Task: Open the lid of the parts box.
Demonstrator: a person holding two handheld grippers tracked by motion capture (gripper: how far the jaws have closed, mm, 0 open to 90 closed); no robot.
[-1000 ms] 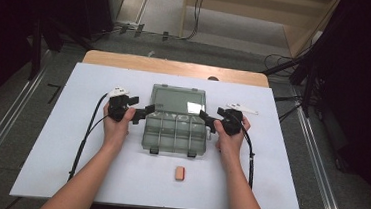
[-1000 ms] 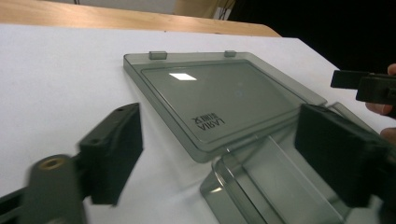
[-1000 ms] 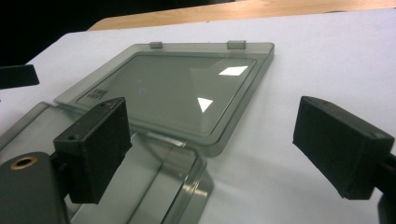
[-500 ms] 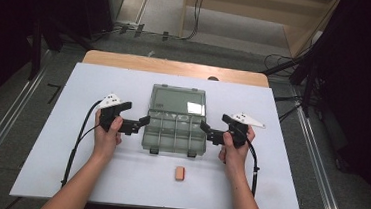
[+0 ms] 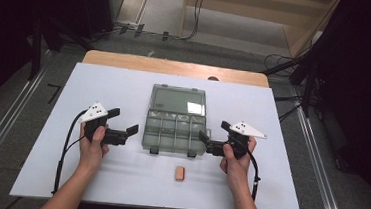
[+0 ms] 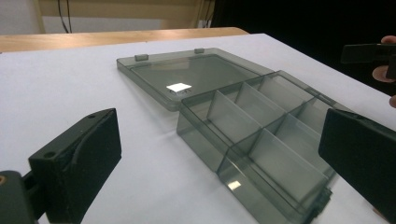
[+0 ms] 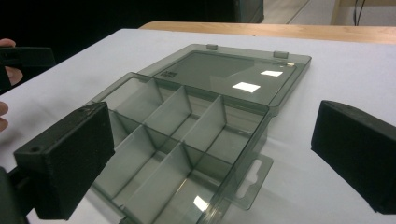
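Jaws wide, empty — smoky clear plastic box (image 5: 176,129), lid flat.

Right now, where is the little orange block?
In the high view the orange block lies on the white table, near its front edge, just in front of the open box and between the two hands.

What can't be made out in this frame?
- Small orange block: high view, too small to identify.
- Compartment box: its near corner is cut off by the bottom edge in both gripper views.
- Lid: the embossed mark in the right gripper view is too small to read.
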